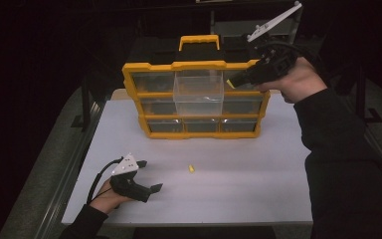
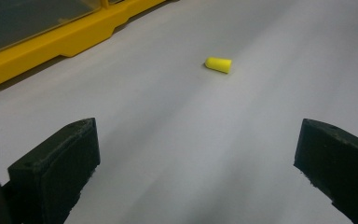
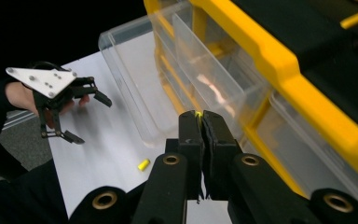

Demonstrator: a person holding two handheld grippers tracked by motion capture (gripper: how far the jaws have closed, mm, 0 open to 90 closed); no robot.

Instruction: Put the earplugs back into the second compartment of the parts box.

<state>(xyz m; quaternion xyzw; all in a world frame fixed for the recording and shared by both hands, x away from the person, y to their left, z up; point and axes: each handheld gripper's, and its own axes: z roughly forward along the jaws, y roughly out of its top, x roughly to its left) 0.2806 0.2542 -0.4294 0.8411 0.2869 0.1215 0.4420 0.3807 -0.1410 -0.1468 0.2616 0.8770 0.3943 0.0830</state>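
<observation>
High view: my right gripper (image 1: 236,79) fingers clamp something small and yellow, likely an earplug, over the open drawer (image 1: 199,94).
Left gripper (image 1: 149,175): fingers apart.
Loose earplug (image 2: 218,64): light, squashy; I'd pinch mid-body.

Both black plastic two-jaw grippers, left (image 1: 148,175) and right (image 3: 202,122), carry white three-cornered plates, trailing black cables and brass-ringed screw holes; the person wears dark long sleeves (image 1: 338,144).

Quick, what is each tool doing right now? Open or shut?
Left tool: open, holding nothing, low over the white table.
Right tool: shut on a small yellow piece, up by the pulled-out clear drawer.
</observation>
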